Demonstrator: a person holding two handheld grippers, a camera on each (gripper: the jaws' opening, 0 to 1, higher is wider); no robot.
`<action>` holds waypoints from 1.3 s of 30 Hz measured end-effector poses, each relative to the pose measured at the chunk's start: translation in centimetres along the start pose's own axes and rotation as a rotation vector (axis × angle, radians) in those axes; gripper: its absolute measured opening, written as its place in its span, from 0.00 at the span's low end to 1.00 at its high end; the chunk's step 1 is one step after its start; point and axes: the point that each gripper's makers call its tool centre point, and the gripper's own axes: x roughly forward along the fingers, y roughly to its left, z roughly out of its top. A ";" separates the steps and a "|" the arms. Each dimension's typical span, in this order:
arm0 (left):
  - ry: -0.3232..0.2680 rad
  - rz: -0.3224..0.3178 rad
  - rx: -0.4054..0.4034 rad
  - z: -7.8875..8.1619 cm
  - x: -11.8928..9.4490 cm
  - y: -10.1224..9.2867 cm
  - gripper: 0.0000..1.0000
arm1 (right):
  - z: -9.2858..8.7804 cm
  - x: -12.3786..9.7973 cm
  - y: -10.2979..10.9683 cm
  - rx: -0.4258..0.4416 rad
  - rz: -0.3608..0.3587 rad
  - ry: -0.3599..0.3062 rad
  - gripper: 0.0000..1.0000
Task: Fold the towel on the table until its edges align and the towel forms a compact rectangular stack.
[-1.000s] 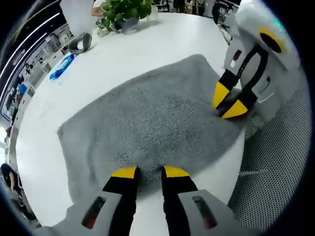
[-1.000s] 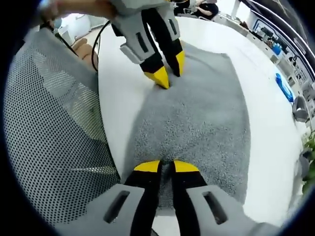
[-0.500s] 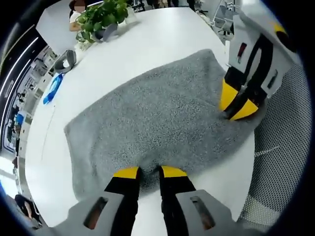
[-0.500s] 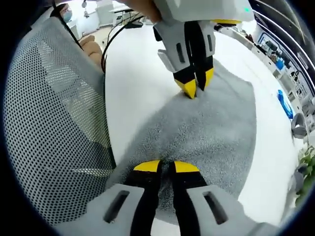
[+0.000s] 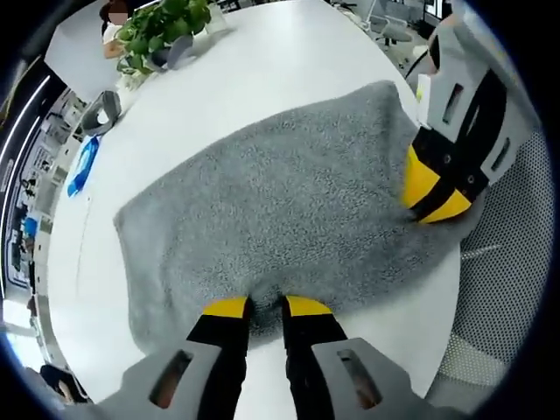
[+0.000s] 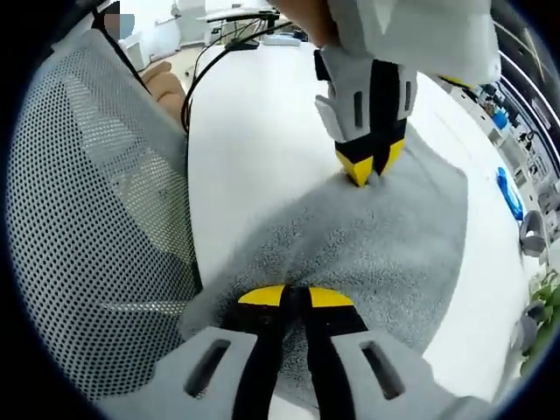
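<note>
Here the left gripper [image 5: 257,306] and right gripper [image 6: 296,296] each pinch the grey towel's [image 5: 280,192] near edge.

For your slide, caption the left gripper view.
Both claws, left and right, pinch the grey towel on the white table.

One grey towel [image 5: 280,201] lies on one white table [image 5: 254,70], and two grippers sit at its near edge: the left gripper [image 5: 258,306] and, to its right, the right gripper [image 5: 435,194]. Beyond the left gripper, past the towel's far side, I count one potted plant [image 5: 162,26], one blue object [image 5: 81,166] and one grey device [image 5: 103,112]. Left of the right gripper stands one mesh chair [image 6: 96,210].
</note>
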 end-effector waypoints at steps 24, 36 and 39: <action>0.053 -0.112 0.010 0.9 1.2 2.3 0.14 | 1.8 1.0 -0.7 -0.009 -0.020 -0.049 0.05; 0.064 -0.072 0.031 1.2 1.5 3.2 0.14 | 2.7 1.6 -1.3 -0.043 -0.023 -0.049 0.05; 0.072 -0.069 0.040 1.2 1.7 3.7 0.14 | 2.9 1.7 -1.5 -0.039 -0.023 -0.056 0.05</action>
